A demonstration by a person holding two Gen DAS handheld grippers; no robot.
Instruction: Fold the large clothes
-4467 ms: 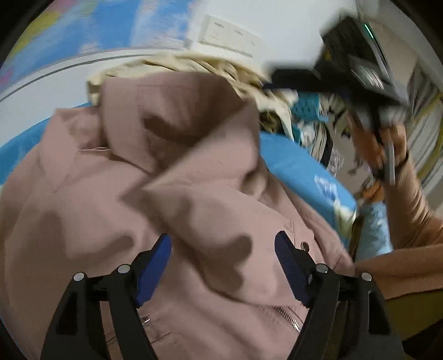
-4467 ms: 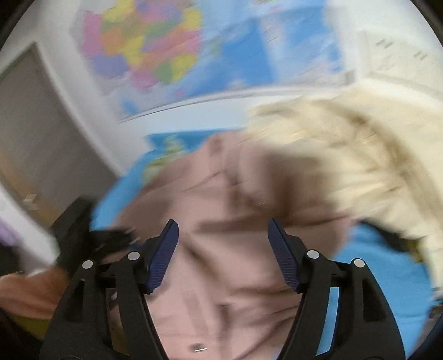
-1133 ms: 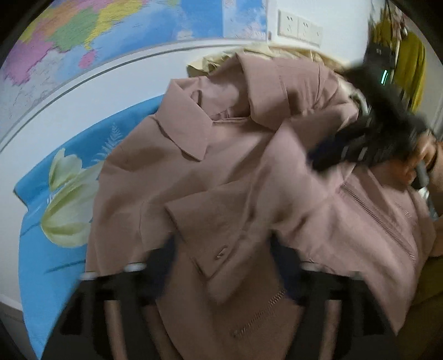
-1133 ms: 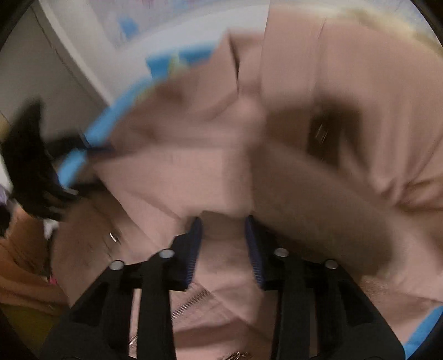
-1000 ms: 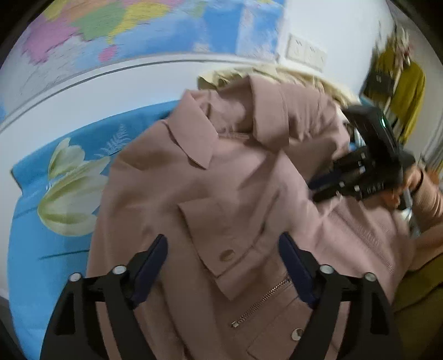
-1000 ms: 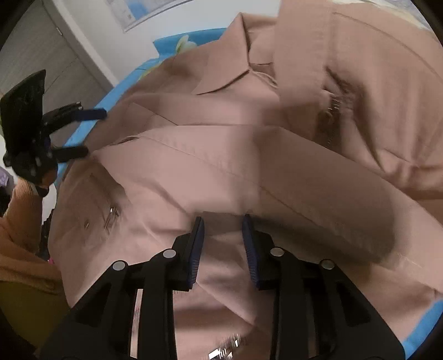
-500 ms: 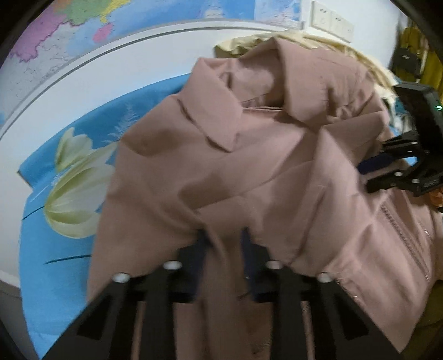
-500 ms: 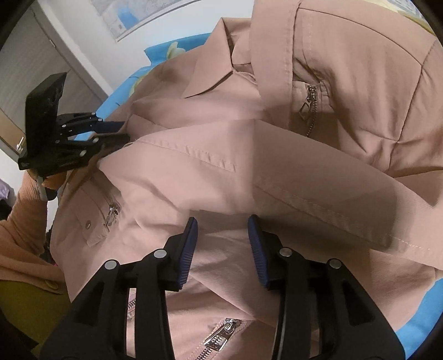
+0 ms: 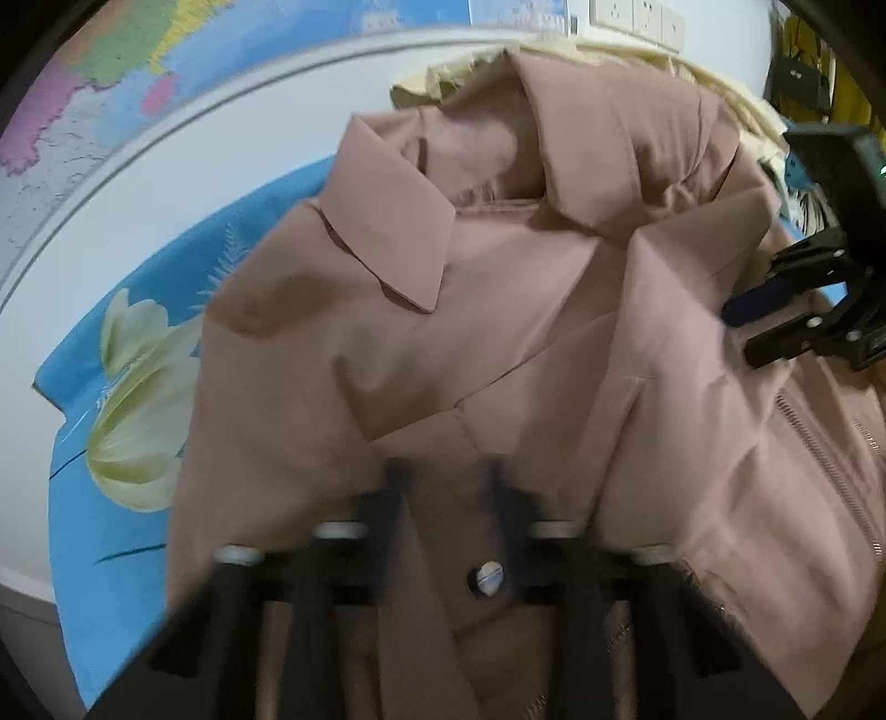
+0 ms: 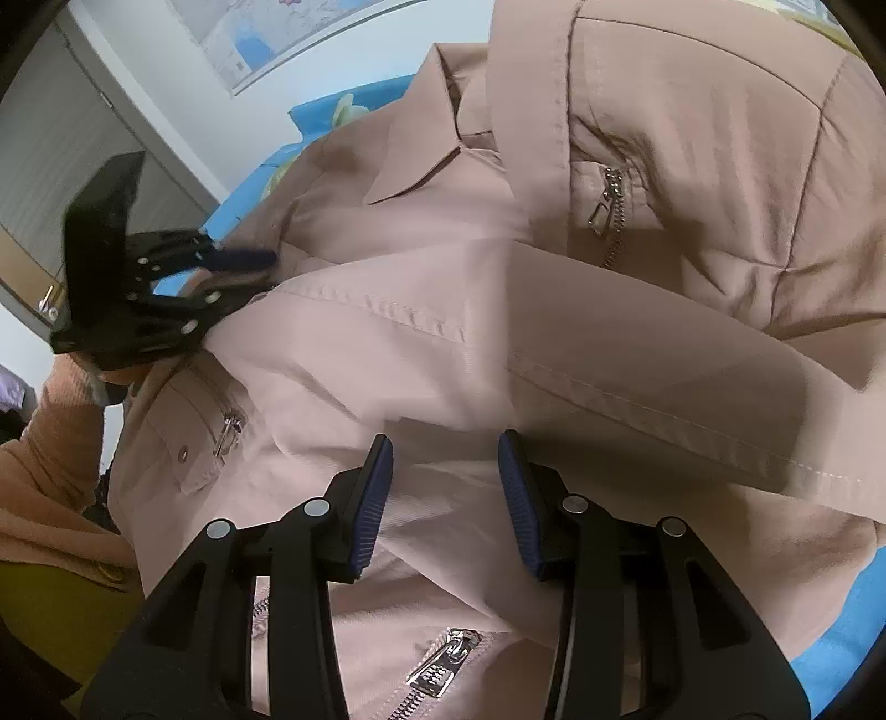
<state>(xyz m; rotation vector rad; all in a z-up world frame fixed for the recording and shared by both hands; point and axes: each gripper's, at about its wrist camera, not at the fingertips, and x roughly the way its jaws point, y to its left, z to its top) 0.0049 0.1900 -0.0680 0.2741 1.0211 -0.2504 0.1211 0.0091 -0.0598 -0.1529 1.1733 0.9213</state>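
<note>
A dusty-pink jacket (image 9: 498, 310) with collar, zips and snap buttons lies spread over a blue flowered sheet (image 9: 83, 421). My left gripper (image 9: 446, 476), blurred at the bottom of the left wrist view, is shut on a flap of the jacket just above a metal button (image 9: 486, 579). In the right wrist view, the left gripper (image 10: 249, 271) pinches the jacket's edge at the left. My right gripper (image 10: 446, 448) stands part open over the jacket (image 10: 554, 332), below a folded sleeve, with flat cloth between the jaws and no pinch. From the left wrist, the right gripper (image 9: 742, 327) shows at the jacket's right side.
A cream garment (image 9: 720, 83) is heaped behind the jacket's collar. A wall map (image 9: 111, 66) and sockets (image 9: 637, 14) are on the wall beyond. A person's orange sleeve (image 10: 50, 443) holds the left gripper. A strip of blue sheet (image 10: 830, 637) shows at the lower right.
The left jaws have gone from wide open to shut on the jacket flap as that gripper sank toward the cloth. The right jaws have spread a little wider.
</note>
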